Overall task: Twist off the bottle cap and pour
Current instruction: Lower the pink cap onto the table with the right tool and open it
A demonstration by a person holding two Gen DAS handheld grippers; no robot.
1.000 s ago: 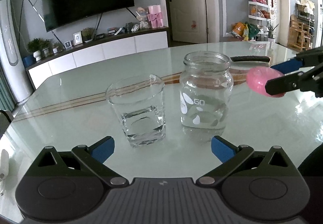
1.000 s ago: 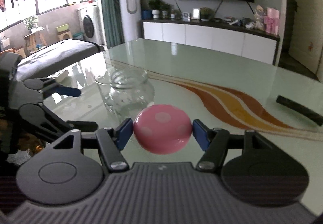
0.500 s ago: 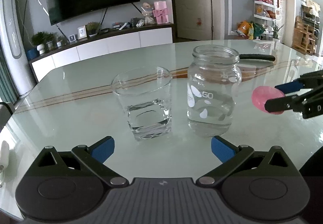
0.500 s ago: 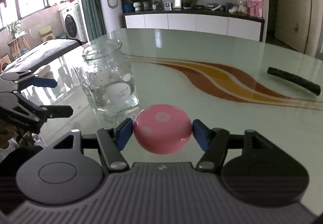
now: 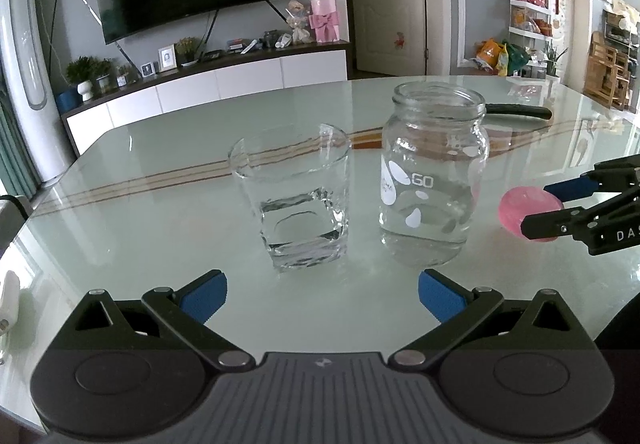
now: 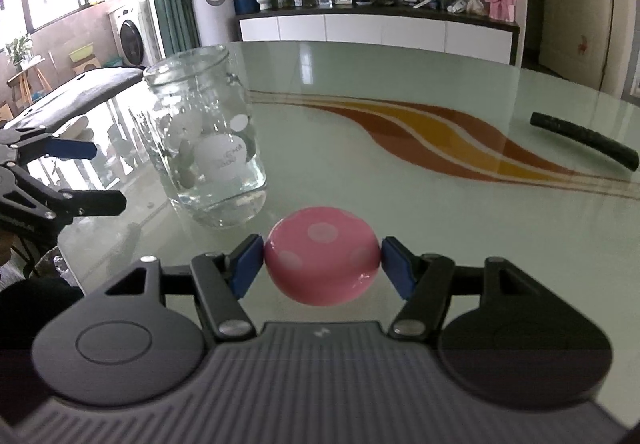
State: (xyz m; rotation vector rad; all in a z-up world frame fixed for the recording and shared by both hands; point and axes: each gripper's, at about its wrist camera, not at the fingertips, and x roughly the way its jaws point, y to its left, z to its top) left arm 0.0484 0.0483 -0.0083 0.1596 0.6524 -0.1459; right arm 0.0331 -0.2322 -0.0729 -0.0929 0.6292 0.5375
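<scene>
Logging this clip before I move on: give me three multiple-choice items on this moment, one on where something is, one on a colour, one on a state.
1. Where does the glass tumbler stand, in the left wrist view?
A. left of the glass jar
B. right of the jar
C. inside the jar

2. What colour is the cap in the right gripper?
A. blue with stripes
B. pink with pale dots
C. plain green

3. How is the left gripper?
A. shut on the jar
B. shut on the tumbler
C. open, holding nothing

Answers: 1 A, the tumbler sits beside the jar on its left. 2 B, pale dots show on the pink cap. 3 C, its fingers stand wide apart before both vessels.
</scene>
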